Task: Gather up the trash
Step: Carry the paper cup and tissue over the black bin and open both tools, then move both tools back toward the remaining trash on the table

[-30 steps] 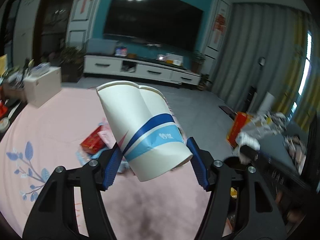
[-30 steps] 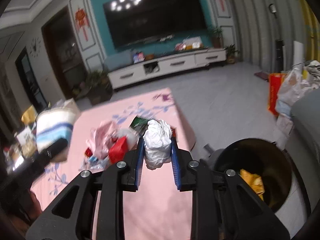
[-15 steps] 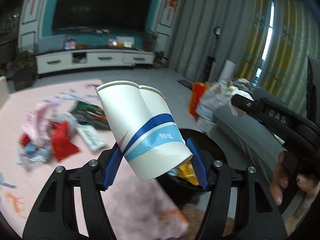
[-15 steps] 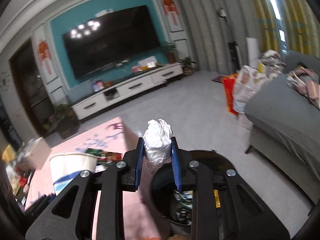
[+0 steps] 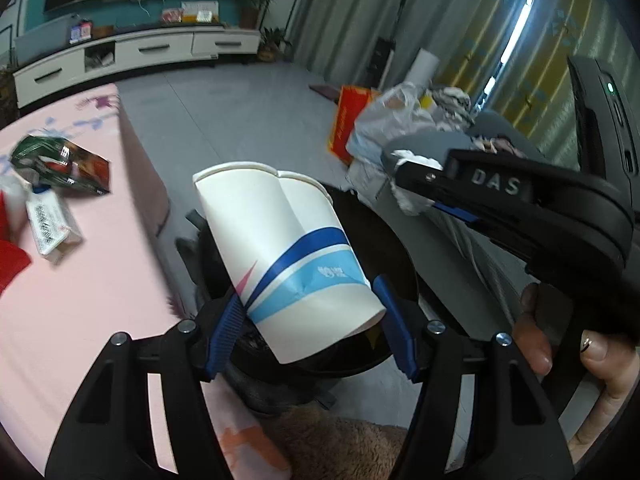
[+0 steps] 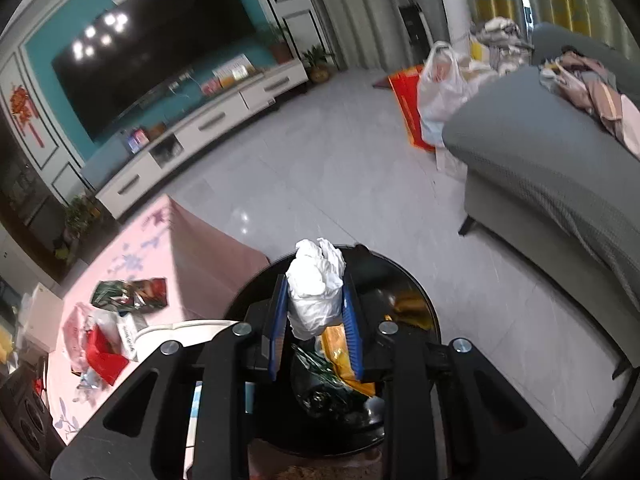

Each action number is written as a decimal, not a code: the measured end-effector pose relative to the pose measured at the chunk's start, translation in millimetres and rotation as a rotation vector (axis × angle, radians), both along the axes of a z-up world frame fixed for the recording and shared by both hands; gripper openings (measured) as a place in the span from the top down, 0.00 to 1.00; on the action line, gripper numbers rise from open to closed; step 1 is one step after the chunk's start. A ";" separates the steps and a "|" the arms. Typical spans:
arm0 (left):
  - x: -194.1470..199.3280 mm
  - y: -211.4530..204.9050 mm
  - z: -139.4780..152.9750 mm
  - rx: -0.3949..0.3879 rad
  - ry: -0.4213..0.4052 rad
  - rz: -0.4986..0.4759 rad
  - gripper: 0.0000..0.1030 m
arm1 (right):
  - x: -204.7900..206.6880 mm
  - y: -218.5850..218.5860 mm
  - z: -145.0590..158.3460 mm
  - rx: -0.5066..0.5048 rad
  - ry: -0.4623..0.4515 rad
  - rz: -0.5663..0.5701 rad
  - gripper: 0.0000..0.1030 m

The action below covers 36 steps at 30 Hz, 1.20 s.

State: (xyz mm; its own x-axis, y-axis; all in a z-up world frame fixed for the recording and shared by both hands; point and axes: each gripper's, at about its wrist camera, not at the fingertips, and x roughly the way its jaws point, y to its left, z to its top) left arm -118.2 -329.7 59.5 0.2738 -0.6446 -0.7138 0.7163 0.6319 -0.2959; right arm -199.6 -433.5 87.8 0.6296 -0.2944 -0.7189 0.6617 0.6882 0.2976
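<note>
My left gripper [image 5: 310,326] is shut on a crushed white paper cup [image 5: 288,256] with blue stripes, held over the black trash bin [image 5: 384,248] beside the pink table [image 5: 80,300]. My right gripper [image 6: 316,320] is shut on a crumpled white tissue wad [image 6: 316,284], right above the same black bin [image 6: 400,276], which holds wrappers and an orange packet. In the left wrist view the right gripper [image 5: 416,196] reaches in from the right with the tissue [image 5: 412,200], a hand [image 5: 560,340] on its handle. The cup's rim [image 6: 184,330] shows at the lower left of the right wrist view.
Wrappers lie on the pink table: a green and red packet [image 5: 60,164], a white pack [image 5: 50,228], red scraps [image 6: 102,354]. A grey sofa [image 6: 540,152] stands right of the bin, with plastic bags [image 6: 440,84] and a red bag behind. A white TV cabinet [image 6: 200,136] lines the far wall.
Both grippers swung right from over the pink table to above the black bin and tilted downward. The cup and the tissue stayed gripped throughout.
</note>
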 end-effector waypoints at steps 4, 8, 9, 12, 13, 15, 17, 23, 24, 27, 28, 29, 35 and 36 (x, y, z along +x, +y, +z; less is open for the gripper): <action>5.5 -8.3 -14.6 0.019 0.046 -0.018 0.37 | 1.9 -10.2 -13.4 0.017 0.042 -0.017 0.74; 7.2 -10.9 -21.0 0.027 0.070 -0.020 0.37 | 3.2 -18.2 -21.4 0.038 0.068 -0.022 0.66; 7.8 -11.3 -21.3 0.025 0.072 -0.020 0.35 | 2.3 -19.2 -21.6 0.041 0.068 -0.027 0.62; 8.8 -9.9 -19.1 0.021 0.067 -0.021 0.19 | -2.1 -20.4 -17.6 0.036 0.050 -0.037 0.39; 8.6 -8.0 -17.0 0.019 0.057 -0.019 0.17 | -4.2 -20.4 -15.5 0.034 0.036 -0.040 0.33; 8.4 -4.6 -12.6 0.022 0.040 -0.008 0.10 | -7.6 -20.0 -10.6 0.035 0.012 -0.046 0.26; 8.1 1.8 -6.8 0.022 0.021 0.008 0.07 | -11.7 -18.7 -5.2 0.032 -0.018 -0.055 0.20; 11.2 32.0 13.9 0.023 -0.035 0.062 0.03 | -15.3 -8.9 10.1 0.014 -0.095 -0.052 0.07; 11.5 39.0 17.7 0.025 -0.048 0.076 0.03 | -14.5 -5.9 12.7 0.009 -0.107 -0.050 0.06; 17.4 62.0 31.4 0.027 -0.081 0.138 0.03 | -9.2 3.6 18.6 -0.009 -0.124 -0.035 0.04; 20.0 72.5 36.6 0.027 -0.091 0.162 0.03 | -6.9 6.8 20.4 -0.017 -0.126 -0.030 0.03; 22.6 81.3 40.7 0.030 -0.100 0.180 0.03 | -3.8 11.7 22.4 -0.027 -0.127 -0.023 0.03; 36.0 139.9 66.5 0.059 -0.179 0.299 0.03 | 16.4 45.3 31.9 -0.092 -0.147 0.048 0.03; 38.6 151.7 69.2 0.061 -0.191 0.325 0.03 | 20.3 53.7 33.7 -0.100 -0.165 0.073 0.03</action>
